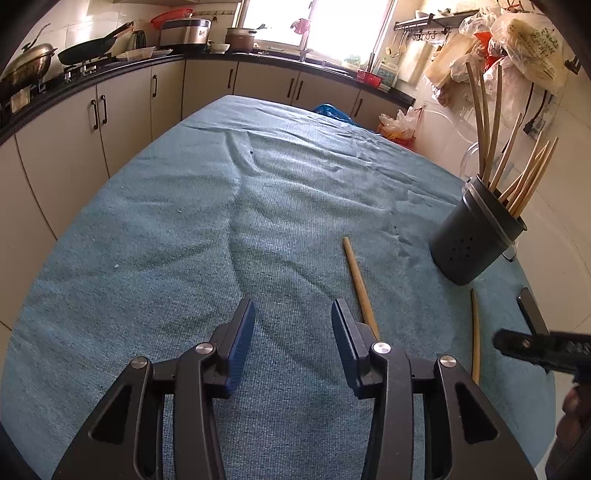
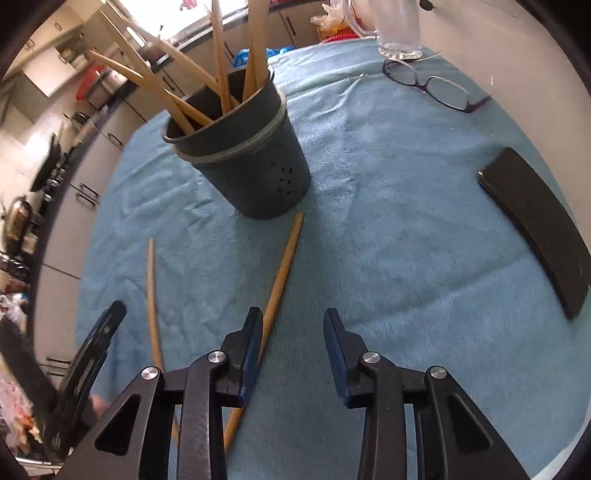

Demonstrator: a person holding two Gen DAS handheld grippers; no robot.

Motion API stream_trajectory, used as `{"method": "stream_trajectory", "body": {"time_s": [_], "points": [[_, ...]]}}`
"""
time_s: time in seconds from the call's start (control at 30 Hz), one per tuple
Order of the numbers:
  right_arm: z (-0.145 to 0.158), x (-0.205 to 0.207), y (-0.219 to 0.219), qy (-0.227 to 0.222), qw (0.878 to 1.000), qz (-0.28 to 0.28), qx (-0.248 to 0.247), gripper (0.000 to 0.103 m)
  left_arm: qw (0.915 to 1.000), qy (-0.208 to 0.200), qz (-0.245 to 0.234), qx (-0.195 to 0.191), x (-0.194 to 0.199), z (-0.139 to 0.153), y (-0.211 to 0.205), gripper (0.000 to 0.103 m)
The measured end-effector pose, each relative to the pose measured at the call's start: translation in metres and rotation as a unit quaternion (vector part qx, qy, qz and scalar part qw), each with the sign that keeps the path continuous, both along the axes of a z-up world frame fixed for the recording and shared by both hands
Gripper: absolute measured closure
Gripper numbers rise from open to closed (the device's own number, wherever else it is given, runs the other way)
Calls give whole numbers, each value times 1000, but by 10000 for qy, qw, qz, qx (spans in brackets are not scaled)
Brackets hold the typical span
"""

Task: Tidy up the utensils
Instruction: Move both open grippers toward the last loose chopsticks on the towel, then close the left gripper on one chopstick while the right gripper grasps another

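Your dark utensil holder (image 2: 245, 155) stands upright on the blue-cloth desk (image 1: 184, 240), and several wooden chopsticks (image 2: 221, 66) lean out of it in different directions. From the left wrist view it sits close to the desk's right edge (image 1: 476, 236).

Two chopsticks lie loose on the cloth. One (image 2: 275, 295) runs from just in front of the holder back under your right gripper (image 2: 291, 325), passing just beside its left finger; its jaws are wide apart and have hold of nothing. The other (image 2: 151, 295) lies to that stick's left, apart from it, toward your left gripper (image 1: 293, 314), whose jaws are likewise wide apart and empty, with the stick's length (image 1: 360, 284) just beside its right finger.

Only the right wrist view shows you the glasses (image 2: 434, 85), the clear glass vessel (image 2: 399, 33) near the far edge, and the full dark flat slab (image 2: 539, 225) by the right edge. Only the left wrist view shows you the wide bare cloth across the desk's left and far parts, with the kitchen cabinets (image 1: 122, 107) beyond its edge.
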State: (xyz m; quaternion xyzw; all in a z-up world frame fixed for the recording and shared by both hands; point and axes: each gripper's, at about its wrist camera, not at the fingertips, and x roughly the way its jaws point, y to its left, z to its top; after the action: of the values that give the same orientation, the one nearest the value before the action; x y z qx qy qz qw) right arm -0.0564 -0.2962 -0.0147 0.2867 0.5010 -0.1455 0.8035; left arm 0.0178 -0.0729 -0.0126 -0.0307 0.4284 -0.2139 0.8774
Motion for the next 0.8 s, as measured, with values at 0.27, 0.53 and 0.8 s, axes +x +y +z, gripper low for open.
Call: {"method": "stream_trajectory", "body": {"time_s": [0.27, 0.53, 0.8], "points": [[-13, 31, 15, 303, 9992, 163, -209, 88, 10000, 67, -20, -7, 3, -1, -1, 60], [-5, 5, 11, -47, 9995, 256, -158, 96, 9997, 210, -45, -111, 5, -2, 1, 60], [12, -21, 1, -462, 9985, 197, -196, 96, 9938, 1015, -273, -372, 10, 0, -22, 60]]}}
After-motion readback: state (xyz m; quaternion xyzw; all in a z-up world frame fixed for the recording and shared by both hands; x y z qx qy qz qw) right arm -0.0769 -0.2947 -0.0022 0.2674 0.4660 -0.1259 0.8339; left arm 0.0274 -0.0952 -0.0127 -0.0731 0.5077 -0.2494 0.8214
